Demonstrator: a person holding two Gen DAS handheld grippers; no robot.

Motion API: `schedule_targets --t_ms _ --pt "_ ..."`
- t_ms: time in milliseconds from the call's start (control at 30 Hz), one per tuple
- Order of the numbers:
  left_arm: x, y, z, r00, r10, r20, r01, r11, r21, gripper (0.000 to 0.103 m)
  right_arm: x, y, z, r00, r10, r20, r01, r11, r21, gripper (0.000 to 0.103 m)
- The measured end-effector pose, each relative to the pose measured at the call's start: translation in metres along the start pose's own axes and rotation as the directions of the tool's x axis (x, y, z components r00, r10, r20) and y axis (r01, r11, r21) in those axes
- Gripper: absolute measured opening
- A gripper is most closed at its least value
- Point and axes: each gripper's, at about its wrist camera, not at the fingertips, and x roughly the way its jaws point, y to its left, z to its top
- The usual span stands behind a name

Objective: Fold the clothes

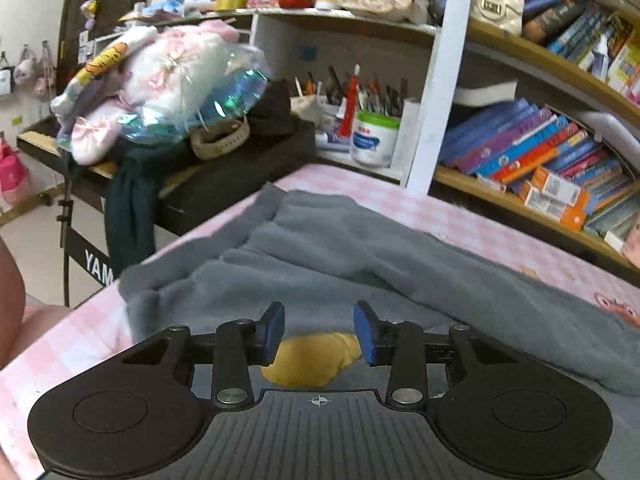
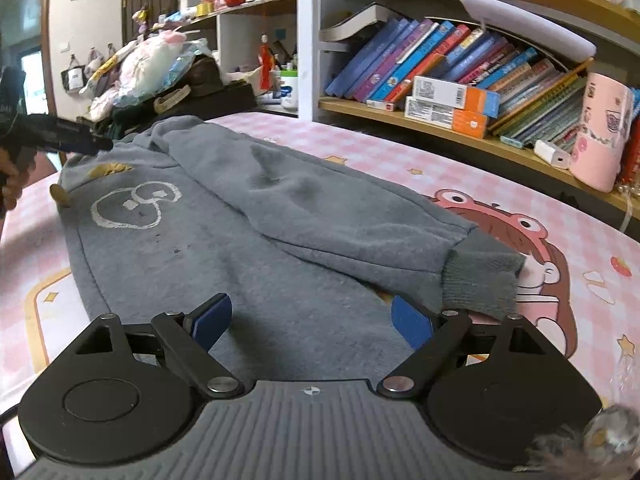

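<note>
One grey sweatshirt (image 2: pixel 248 240) lies flat on the pink checked sheet (image 2: pixel 400 152), one sleeve folded across it. Both claws stand apart, empty: right gripper (image 2: pixel 312 320) over its hem, left gripper (image 1: pixel 319 334) above one yellow patch (image 1: pixel 312 360). Bookshelf (image 2: pixel 400 114) holds leaning books (image 2: pixel 460 56), two orange-white boxes (image 2: pixel 452 106).

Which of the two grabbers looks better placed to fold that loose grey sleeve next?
Probably the right gripper: it is open over the sweatshirt, with the sleeve cuff just beside it. The left gripper is at the far end.
</note>
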Motion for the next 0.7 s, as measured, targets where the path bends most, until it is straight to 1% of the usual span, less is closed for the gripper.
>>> schedule_targets --t_ms 200,400,533,600,700 --pt "0.011 0.003 -0.008 0.999 0.025 -0.046 -0.025 1.000 -0.007 0.038 0.001 -0.013 -0.002 0.992 -0.125 -0.020 0.125 0.992 0.023 0.084" --pt "0.015 0.000 -0.011 0.999 0.027 -0.047 -0.027 1.000 0.007 0.041 0.001 -0.027 -0.004 0.969 -0.245 -0.042 0.247 0.968 0.044 0.084" --pt "0.016 -0.002 -0.012 0.999 0.020 -0.047 -0.020 1.000 0.011 0.042 0.000 -0.033 -0.007 0.960 -0.275 -0.044 0.277 0.959 0.061 0.084" --pt "0.016 -0.003 -0.012 0.999 0.017 -0.045 -0.016 1.000 0.014 0.046 0.000 -0.034 -0.007 0.960 -0.277 -0.044 0.279 0.958 0.061 0.084" --pt "0.018 -0.005 -0.013 0.999 0.018 -0.042 -0.017 0.999 0.027 0.048 0.000 -0.036 -0.006 0.962 -0.267 -0.048 0.270 0.960 0.071 0.084"
